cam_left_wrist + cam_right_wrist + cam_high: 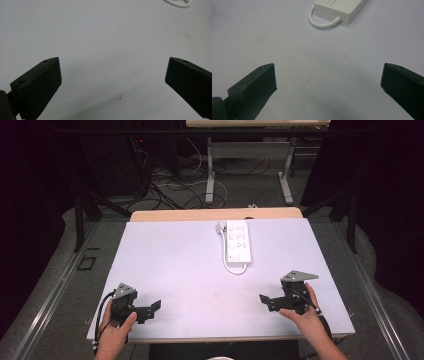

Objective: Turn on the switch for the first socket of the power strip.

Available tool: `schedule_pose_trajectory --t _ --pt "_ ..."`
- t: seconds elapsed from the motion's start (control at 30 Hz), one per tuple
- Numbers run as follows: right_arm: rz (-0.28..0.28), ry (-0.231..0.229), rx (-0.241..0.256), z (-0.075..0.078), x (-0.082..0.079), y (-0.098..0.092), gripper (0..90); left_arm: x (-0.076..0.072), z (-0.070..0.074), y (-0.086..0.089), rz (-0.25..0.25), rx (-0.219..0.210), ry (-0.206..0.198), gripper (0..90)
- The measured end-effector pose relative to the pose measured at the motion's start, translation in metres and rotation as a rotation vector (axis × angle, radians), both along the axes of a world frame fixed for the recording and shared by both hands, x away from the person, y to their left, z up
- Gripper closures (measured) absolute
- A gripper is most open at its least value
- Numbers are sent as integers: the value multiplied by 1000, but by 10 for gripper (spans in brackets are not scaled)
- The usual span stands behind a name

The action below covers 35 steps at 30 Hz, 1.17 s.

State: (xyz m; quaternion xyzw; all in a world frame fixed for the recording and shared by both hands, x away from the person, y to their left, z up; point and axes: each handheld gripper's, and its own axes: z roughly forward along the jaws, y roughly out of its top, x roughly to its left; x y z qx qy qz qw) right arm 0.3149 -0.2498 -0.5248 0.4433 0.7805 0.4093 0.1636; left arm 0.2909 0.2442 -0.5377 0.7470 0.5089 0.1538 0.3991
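White tabletop (175,270), matte, a few faint stains; wooden strip along its far edge. The power strip (238,241) is my landmark: white, long, several sockets on top, lying flat on the far centre of the table with its long side running away from me. Its white cord (235,268) loops out of the near end and curves back up its left side to a plug (220,227) beside its far left corner.

My left gripper (155,305) sits well to the near-left of the power strip, close to the table's near edge, held in my left hand (116,332). In the left gripper view the jaws stand wide apart, holding nothing, bare table between them, a small brown stain (120,98) on the surface just ahead, and a bit of the cord loop at the top right.

My right gripper (263,298) is to the near-right of the power strip, also close to the near edge, in my right hand (306,316). Jaws wide apart too, holding nothing. In the right gripper view the power strip's near end (342,8) and the cord loop (320,23) lie ahead, well apart from the jaw tips.

Open table everywhere between both grippers and the power strip. Wide bare area left of the strip, less to its right before the table's right edge. Beyond the far edge: floor, cables, table legs.
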Motion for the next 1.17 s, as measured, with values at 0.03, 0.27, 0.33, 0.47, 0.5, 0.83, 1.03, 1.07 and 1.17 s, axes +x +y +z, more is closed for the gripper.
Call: schedule_pose_trajectory --t 0.03,0.27,0.33,0.47,0.5,0.83,1.03,1.07,1.17 --pt "-10 9 2 0 -1 -1 0 0 0 0 1 -1 -1 4" --pt "-39 -19 -11 -1 2 -11 0 0 0 -1 1 -6 3 4" --pt "-44 -19 -13 -3 3 -16 0 0 0 0 -3 -3 6 4" --pt "-75 -10 8 -5 3 -23 0 -1 0 0 0 -7 7 4" --pt "-83 -10 12 -5 4 -24 0 -1 0 0 -1 -7 7 4" --pt "-128 -8 22 -8 6 -38 0 0 0 0 -4 -1 11 4" --pt "-141 0 28 -9 6 -42 0 -1 0 0 2 -8 0 4" --pt "-137 -9 20 -10 7 -43 0 -1 0 1 3 -3 -1 4" --pt "-136 -8 23 -10 7 -43 0 -1 0 1 6 -6 0 4"
